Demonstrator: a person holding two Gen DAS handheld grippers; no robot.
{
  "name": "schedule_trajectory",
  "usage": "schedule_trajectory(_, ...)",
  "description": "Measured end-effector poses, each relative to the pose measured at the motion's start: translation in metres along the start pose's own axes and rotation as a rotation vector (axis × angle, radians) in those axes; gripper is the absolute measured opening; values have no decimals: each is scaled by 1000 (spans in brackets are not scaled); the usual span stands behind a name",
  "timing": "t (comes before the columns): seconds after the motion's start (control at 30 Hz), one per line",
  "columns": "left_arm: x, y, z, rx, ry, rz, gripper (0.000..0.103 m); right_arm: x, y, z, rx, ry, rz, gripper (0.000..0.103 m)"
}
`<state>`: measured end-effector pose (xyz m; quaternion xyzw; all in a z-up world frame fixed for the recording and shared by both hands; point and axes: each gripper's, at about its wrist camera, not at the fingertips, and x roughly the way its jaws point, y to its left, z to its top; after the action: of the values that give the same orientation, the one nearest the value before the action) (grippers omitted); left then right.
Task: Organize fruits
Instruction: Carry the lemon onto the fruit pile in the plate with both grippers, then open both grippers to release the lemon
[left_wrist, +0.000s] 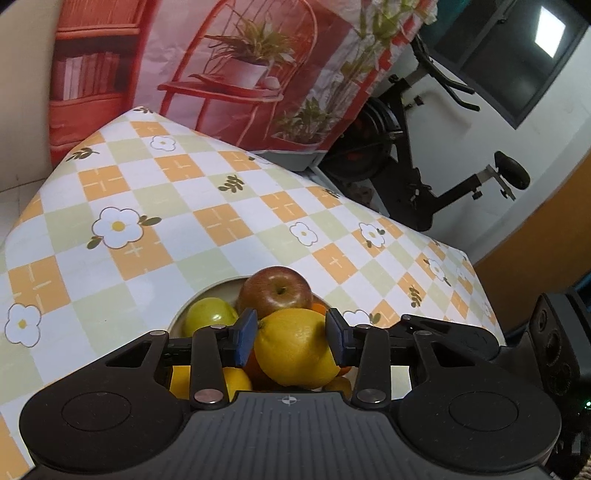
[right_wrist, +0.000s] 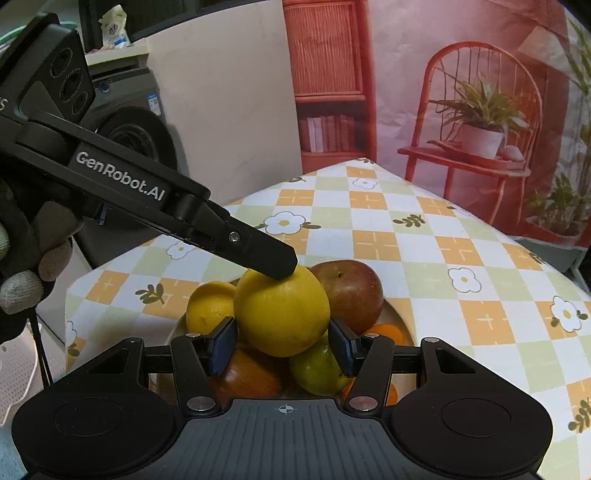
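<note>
A large yellow lemon (left_wrist: 295, 347) is gripped between the pads of the left tongs (left_wrist: 291, 338), above a bowl (left_wrist: 207, 295) of fruit on the checked worktop (left_wrist: 184, 206). The right tongs (right_wrist: 282, 345) are held open around the same lemon, not pressing it.

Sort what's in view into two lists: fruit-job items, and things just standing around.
Job:
large yellow citrus, between the left gripper fingers
red apple
green fruit
small lemon
orange pieces
bowl
right gripper

Standing around:
checked tablecloth
exercise bike
washing machine
printed backdrop
</note>
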<state>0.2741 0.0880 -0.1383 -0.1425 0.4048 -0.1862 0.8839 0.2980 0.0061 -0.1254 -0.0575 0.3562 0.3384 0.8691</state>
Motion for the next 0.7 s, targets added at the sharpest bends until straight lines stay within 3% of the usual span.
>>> schedule_trajectory(0.43, -5, 1, -2, 7, -11, 28, 39, -8, 0, -4, 12, -16, -8, 50)
schedule_trajectory(0.7, -15, -2, -1, 8, -40, 98, 39, -28, -11, -13, 66, -58, -54, 50)
